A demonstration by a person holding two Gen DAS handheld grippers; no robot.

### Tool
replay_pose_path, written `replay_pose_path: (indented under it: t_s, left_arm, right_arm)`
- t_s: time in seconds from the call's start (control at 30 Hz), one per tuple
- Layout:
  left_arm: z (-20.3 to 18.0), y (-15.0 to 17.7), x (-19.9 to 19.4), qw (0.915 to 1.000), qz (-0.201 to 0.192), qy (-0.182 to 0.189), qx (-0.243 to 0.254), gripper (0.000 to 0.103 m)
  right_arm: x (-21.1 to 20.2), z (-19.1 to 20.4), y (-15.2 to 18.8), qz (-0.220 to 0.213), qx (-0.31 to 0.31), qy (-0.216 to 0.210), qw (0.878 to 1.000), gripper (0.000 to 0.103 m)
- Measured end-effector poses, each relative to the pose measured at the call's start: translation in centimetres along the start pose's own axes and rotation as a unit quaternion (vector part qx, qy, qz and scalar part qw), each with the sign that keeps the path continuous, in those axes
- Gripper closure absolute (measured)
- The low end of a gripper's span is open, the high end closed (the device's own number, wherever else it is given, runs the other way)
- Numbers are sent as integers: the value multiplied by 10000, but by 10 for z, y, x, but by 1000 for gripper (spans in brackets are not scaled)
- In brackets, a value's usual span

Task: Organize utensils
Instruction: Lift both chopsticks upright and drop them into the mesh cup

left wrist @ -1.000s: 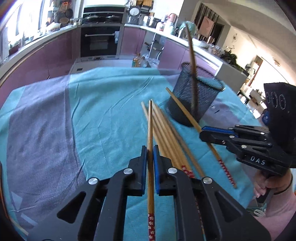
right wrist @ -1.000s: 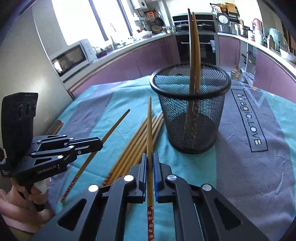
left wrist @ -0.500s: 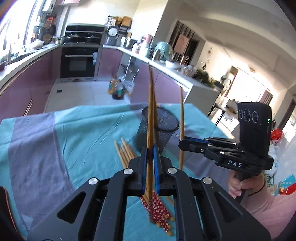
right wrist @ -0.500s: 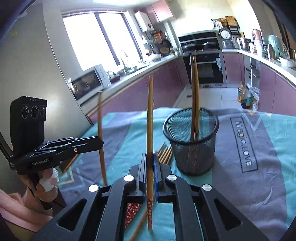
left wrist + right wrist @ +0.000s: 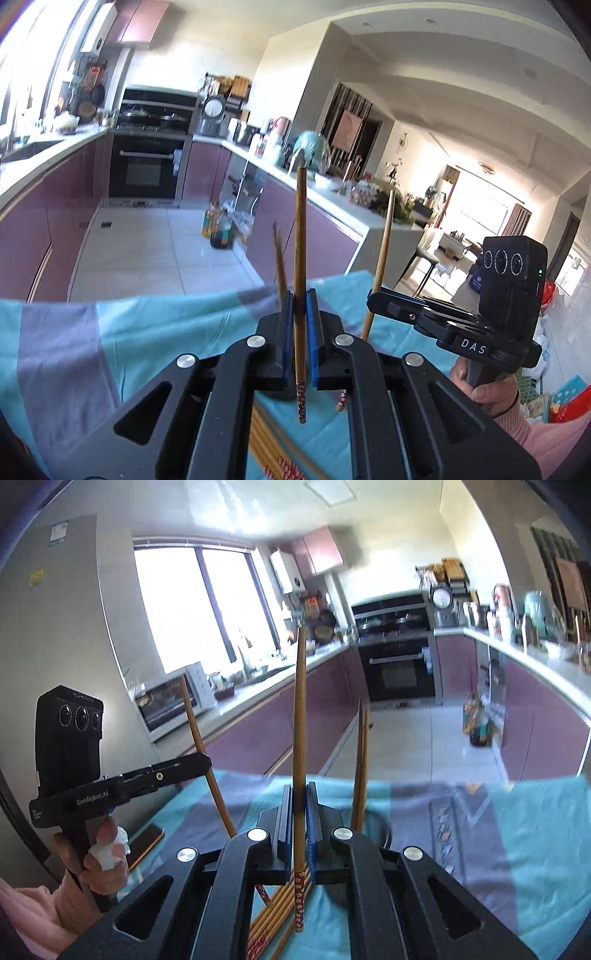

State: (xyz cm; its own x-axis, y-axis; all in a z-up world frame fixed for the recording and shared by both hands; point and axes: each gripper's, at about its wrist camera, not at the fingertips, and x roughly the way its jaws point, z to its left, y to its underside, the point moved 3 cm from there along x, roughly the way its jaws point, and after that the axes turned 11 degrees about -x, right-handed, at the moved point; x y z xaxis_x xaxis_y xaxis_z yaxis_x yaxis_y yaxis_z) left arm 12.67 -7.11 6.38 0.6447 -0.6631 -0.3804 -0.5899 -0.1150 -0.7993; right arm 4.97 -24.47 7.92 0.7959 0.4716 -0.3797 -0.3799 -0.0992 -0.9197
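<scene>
Chopstick stands upright, clamped in the left hand-held gripper; the right hand-held gripper grips another. Lower each patterned end straight into the mesh cup just beyond, steadily.

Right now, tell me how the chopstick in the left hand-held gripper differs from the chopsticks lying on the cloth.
Pose: the held chopstick stands nearly upright; the loose chopsticks lie flat. Support: the held one is clamped in the shut left hand-held gripper, clear of the cloth; the loose ones rest on it. Number: one held, several loose side by side. Both are tan wood with red flowered ends.
</scene>
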Motion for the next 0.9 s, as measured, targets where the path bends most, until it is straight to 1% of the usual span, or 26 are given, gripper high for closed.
replay_pose_path:
  t_s: [0.13, 0.2, 0.33, 0.4, 0.47, 0.53, 0.7, 0.87, 0.9]
  left_arm:
    - [-17, -23, 4, 9996, -230, 68, 124, 96]
    - [-24, -30, 10, 9993, -294, -31, 234, 96]
    - [-29, -32, 27, 9990, -181, -231, 323, 96]
    - [-30, -31, 37, 9983, -132, -415, 378, 96]
    - [-29, -26, 46, 9980, -28, -496, 397, 96]
    - [-27, -23, 55, 9980, 81, -496, 391, 96]
    - [-27, -7, 71, 9959, 468, -569, 529, 96]
    - [-13, 11, 87, 9925, 908, -626, 518, 96]
    - [-7, 15, 89, 9923, 919, -645, 516, 96]
  right_arm:
    - [5, -12, -21, -248, -78, 193, 9995, 97]
    - [9, -16, -25, -276, -73, 266, 9992, 97]
    - [29, -27, -24, -103, -59, 404, 9991, 97]
    - [39, -29, -19, 26, -88, 475, 9988, 97]
    - [47, -29, -11, 165, -78, 460, 9988, 97]
    - [55, -29, -4, 324, -112, 483, 9982, 97]
    - [64, -28, 11, 700, -125, 448, 9965, 97]
    - [75, -30, 23, 1110, -87, 462, 9927, 97]
    - [78, -31, 25, 1197, -71, 448, 9918, 97]
